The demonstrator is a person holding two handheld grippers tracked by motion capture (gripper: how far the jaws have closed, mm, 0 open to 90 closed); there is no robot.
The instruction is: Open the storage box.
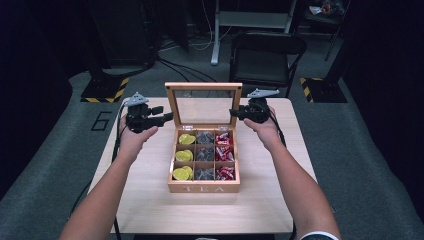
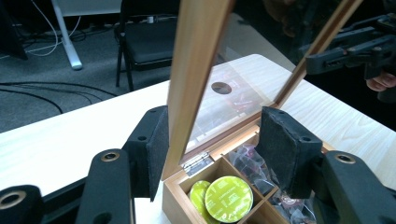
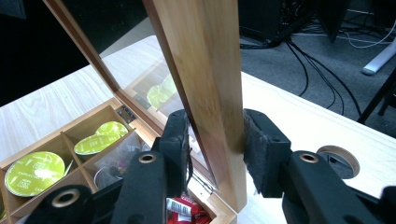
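Observation:
A wooden tea box (image 1: pixel 203 189) marked TEA sits mid-table, its glass-paned lid (image 1: pixel 203 87) standing upright. Its compartments hold yellow-green capsules (image 1: pixel 184 156), dark sachets (image 1: pixel 204 155) and red packets (image 1: pixel 225 152). My left gripper (image 1: pixel 167 117) is at the lid's left side; in the left gripper view (image 2: pixel 222 151) its jaws stand wide apart around the lid's side frame (image 2: pixel 196 70), open. My right gripper (image 1: pixel 233 113) is at the lid's right side; in the right gripper view (image 3: pixel 215 144) both pads press on the lid's wooden frame (image 3: pixel 210 70).
The light wooden table (image 1: pixel 150 210) has bare room around the box and a round hole (image 3: pixel 338 161) near its far right. A black folding chair (image 1: pixel 267 55) stands behind it. Hazard-striped stand bases (image 1: pixel 105 92) and cables lie on the floor.

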